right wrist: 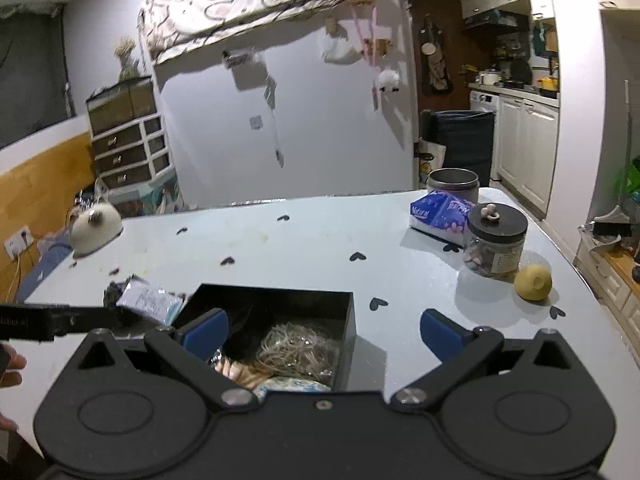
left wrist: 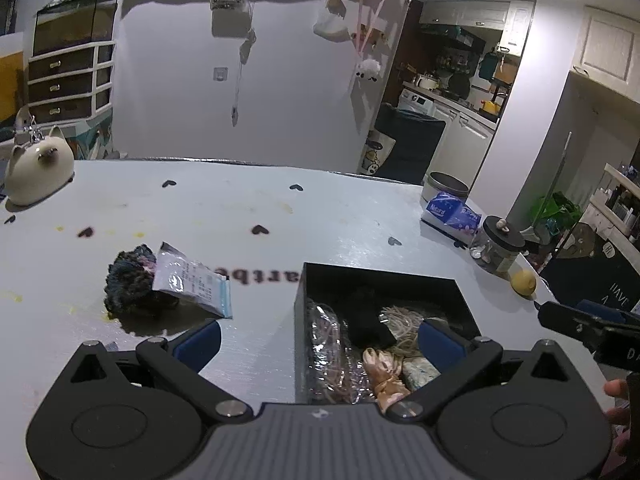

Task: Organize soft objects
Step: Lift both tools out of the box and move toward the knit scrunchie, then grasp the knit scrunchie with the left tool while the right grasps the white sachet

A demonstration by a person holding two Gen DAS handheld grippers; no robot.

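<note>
Counting soft items outside the box: two; one dark fuzzy bundle [left wrist: 130,282] and one clear packet [left wrist: 192,280] lying across its right side, both on the white table [left wrist: 280,216], left of the black box [left wrist: 378,280]
Box contents: one black piece [left wrist: 366,320], one tan string tangle [left wrist: 402,320], one pink bow [left wrist: 386,372], one clear wrapped item [left wrist: 324,332]; further pieces too hidden to count
Left gripper [left wrist: 320,336]: one; fingers spread wide, nothing between them; right finger over the box, left finger near the bundle
Right gripper [right wrist: 324,330]: one; fingers spread, empty; left finger over the box
Other table things: one cat teapot [left wrist: 38,172], one tissue pack [right wrist: 440,212], one jar [right wrist: 496,240], one tin [right wrist: 452,180], one lemon [right wrist: 532,282]
Left view only: the bundle whole; pink bow in full
Right view only: the box's right wall [right wrist: 350,316] from outside
</note>
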